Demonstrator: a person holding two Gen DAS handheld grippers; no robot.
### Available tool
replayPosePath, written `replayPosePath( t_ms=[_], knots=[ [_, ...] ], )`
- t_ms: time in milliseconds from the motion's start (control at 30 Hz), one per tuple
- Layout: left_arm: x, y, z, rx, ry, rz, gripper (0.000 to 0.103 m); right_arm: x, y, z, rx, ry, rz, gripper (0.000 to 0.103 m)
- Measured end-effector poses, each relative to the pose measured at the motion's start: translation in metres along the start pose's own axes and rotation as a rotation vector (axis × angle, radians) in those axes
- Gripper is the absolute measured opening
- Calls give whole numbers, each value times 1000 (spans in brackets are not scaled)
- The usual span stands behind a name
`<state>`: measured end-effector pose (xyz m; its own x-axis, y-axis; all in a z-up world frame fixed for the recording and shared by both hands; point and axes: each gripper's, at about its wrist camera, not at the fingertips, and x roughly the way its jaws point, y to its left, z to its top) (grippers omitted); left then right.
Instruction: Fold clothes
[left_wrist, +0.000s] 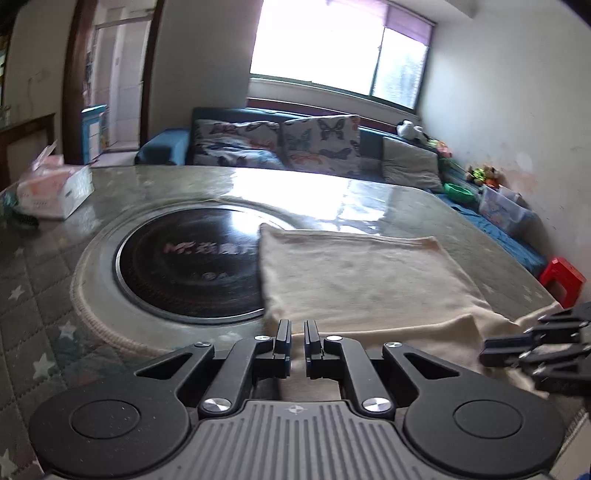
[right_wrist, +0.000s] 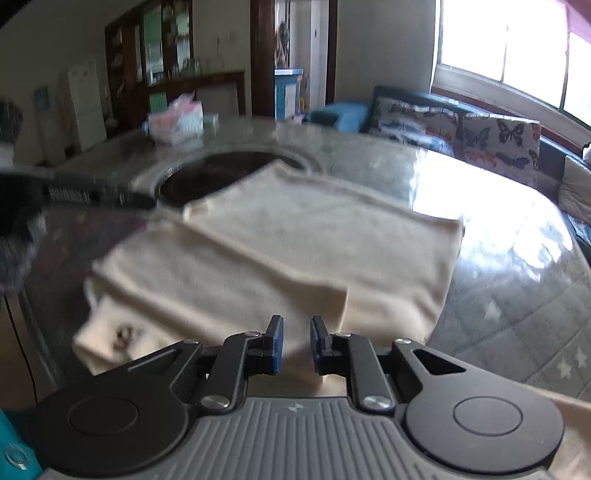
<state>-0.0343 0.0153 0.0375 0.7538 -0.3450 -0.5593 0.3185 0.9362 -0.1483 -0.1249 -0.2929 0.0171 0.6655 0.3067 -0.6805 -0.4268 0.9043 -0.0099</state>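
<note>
Glossy table (left_wrist: 369, 192) with round hotplate (left_wrist: 192, 266), cream garment (left_wrist: 354, 273), sofa (left_wrist: 280, 144), window (left_wrist: 332, 48)

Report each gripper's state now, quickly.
Left gripper: closed to a slit; grip on the cream cloth cannot be told.
Right gripper: slightly open above the cloth, holding nothing visible.

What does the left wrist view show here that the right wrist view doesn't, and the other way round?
Only the left wrist view shows the red stool, the toys along the wall and the right claw. Only the right wrist view shows the dark wooden cabinet, the white fridge and a small dark mark on the garment's near fold. Both show the cream garment, the tissue box, the round dark cooktop and the butterfly cushions.
</note>
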Motion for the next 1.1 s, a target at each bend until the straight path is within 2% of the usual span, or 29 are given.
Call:
replayPosePath(
  t_ms=[100,200,233,300,367,500,600,700,800,900,1000,1033,1067,1100],
  knots=[
    [0,-14,3,38,4,-29,8,-11,-4,-6,45,-24,2,15],
    [4,-34,5,75,17,-76,19,-33,-17,-12,98,-60,-28,16],
    [7,-42,4,89,23,-92,23,-39,-24,-15,115,-66,-57,17],
    [12,-57,4,117,36,-125,24,-51,-41,-25,164,-73,-120,23],
    [18,-73,2,141,55,-154,24,-62,-60,-37,208,-77,-202,36],
    [30,-102,-5,193,89,-195,24,-84,-104,-63,319,-83,-362,37],
    [36,-116,-9,219,109,-211,25,-96,-135,-83,395,-88,-484,41],
    [39,-126,-13,241,118,-216,41,-104,-164,-102,492,-89,-536,42],
    [39,-133,-15,260,121,-221,42,-107,-179,-117,558,-88,-558,43],
    [42,-137,-16,271,128,-221,42,-105,-187,-125,605,-92,-524,43],
    [44,-141,-18,277,136,-219,42,-101,-186,-127,599,-98,-513,42],
    [44,-142,-19,280,138,-218,43,-101,-185,-125,600,-100,-502,34],
    [45,-142,-19,282,140,-217,43,-100,-183,-124,600,-101,-491,21],
    [46,-143,-20,284,142,-216,43,-100,-182,-122,598,-99,-486,16]
  ],
)
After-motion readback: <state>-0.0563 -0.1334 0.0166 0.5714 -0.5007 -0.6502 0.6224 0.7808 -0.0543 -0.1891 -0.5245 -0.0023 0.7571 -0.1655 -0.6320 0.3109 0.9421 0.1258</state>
